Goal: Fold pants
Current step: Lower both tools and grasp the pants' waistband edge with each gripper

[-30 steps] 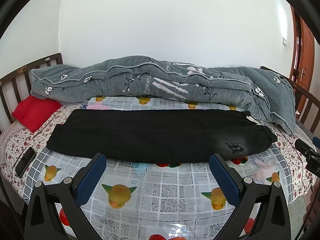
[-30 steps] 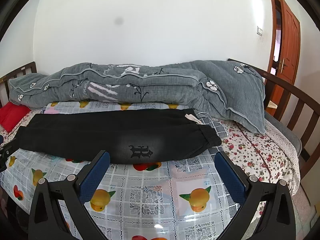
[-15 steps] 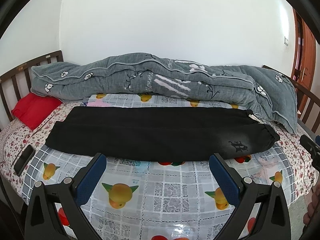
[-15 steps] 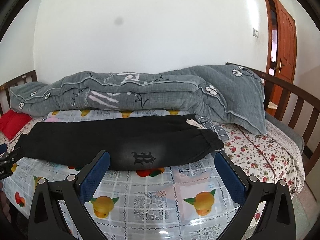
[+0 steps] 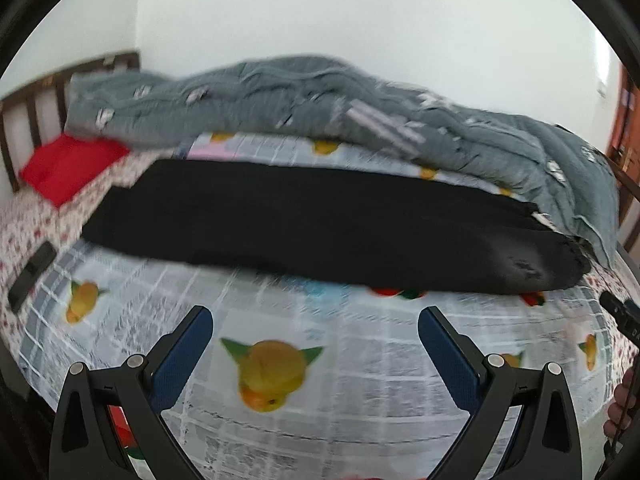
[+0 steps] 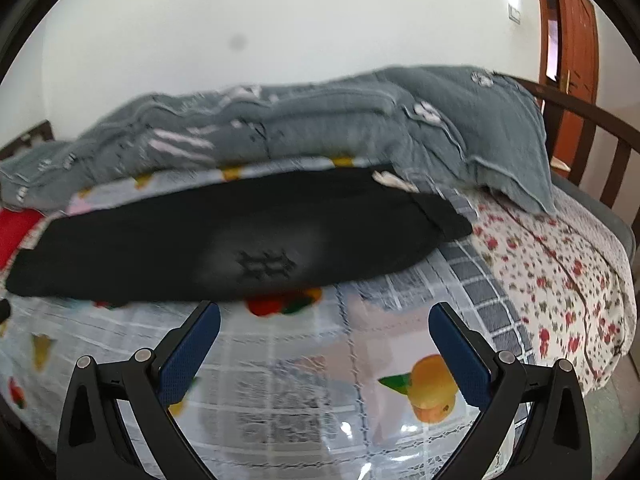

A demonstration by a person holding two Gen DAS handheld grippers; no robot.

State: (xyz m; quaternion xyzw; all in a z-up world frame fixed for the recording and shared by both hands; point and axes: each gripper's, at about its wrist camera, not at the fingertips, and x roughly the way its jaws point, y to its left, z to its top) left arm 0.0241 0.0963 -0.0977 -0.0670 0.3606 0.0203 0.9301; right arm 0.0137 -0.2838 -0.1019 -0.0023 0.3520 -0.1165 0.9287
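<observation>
Black pants [image 5: 320, 220] lie folded lengthwise across the bed, legs to the left and waistband to the right, with a small logo [image 6: 266, 266] near the waist end. Both views are blurred by motion. My left gripper [image 5: 316, 322] hangs open over the fruit-print sheet, short of the pants' near edge. My right gripper [image 6: 325, 318] is open too, its left fingertip close to the pants' near edge below the logo. Nothing is held between either pair of blue pads. The other gripper's tip [image 5: 620, 312] shows at the right edge of the left wrist view.
A grey quilt [image 5: 360, 108] is bunched along the wall behind the pants. A red pillow [image 5: 68, 164] lies at the left by the wooden headboard [image 5: 36, 96]. A dark phone [image 5: 32, 276] rests on the left edge. A wooden rail [image 6: 592, 128] and door [image 6: 572, 28] are at the right.
Both grippers have tipped downward and moved toward the bed, so the pants sit closer and larger in each view. Both stay open. The pants have not moved.
</observation>
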